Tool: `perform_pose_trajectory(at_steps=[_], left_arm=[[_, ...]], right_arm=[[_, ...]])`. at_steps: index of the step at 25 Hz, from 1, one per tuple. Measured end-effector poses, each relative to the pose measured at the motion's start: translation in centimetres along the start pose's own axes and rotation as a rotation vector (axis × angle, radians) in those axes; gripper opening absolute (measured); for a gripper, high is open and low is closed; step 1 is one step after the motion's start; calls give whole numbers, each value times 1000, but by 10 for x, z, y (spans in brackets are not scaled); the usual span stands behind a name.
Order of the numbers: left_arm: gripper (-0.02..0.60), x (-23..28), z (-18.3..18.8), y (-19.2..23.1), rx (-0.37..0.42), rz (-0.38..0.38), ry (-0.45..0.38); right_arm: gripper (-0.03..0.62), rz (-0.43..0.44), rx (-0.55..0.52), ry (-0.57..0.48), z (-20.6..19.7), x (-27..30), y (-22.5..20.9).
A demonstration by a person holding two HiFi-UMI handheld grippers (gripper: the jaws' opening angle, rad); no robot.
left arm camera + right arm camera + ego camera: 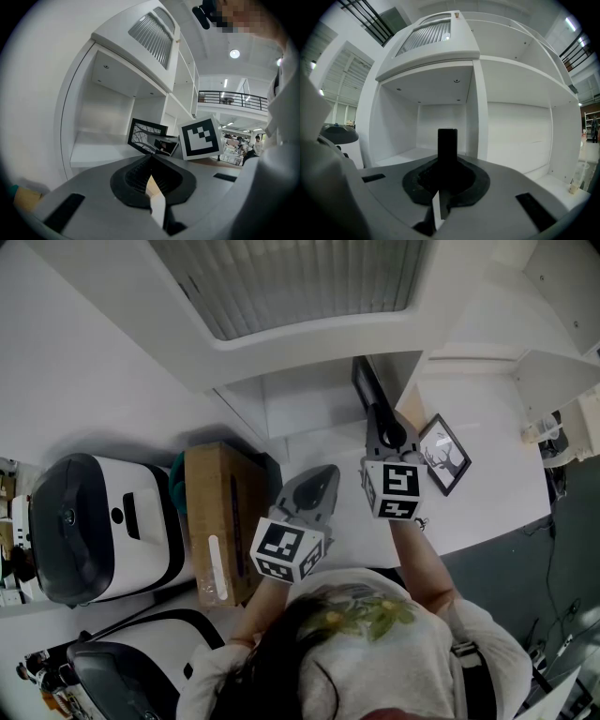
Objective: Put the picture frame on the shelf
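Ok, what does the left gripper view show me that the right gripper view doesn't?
Only the left gripper view: the picture frame face-on, with a branch print, beside the other gripper's marker cube, and the left gripper shut with nothing in it. Only the right gripper view: the frame edge-on, a dark upright bar clamped in the right gripper, plus a wider compartment to the right. Both: the white shelf and its slatted panel on top.

frame: edge-on to right gripper view, face hidden, foot sunk between jaws | box: corner behind left gripper | lower machine: cut by bottom edge | people in far hall: too small to tell
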State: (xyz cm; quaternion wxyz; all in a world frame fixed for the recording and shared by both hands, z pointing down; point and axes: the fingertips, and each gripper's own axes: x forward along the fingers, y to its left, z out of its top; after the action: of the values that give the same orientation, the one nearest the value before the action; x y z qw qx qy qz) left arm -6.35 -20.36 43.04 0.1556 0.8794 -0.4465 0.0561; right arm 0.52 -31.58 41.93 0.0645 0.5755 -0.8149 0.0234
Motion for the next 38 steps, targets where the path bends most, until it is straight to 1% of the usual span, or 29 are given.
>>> perform_pose_trajectory(at_steps=[38], left_arm=[[29,-1,-2,8,-9,17,3]], right_arm=[[37,10,1,-3,3,33,0]])
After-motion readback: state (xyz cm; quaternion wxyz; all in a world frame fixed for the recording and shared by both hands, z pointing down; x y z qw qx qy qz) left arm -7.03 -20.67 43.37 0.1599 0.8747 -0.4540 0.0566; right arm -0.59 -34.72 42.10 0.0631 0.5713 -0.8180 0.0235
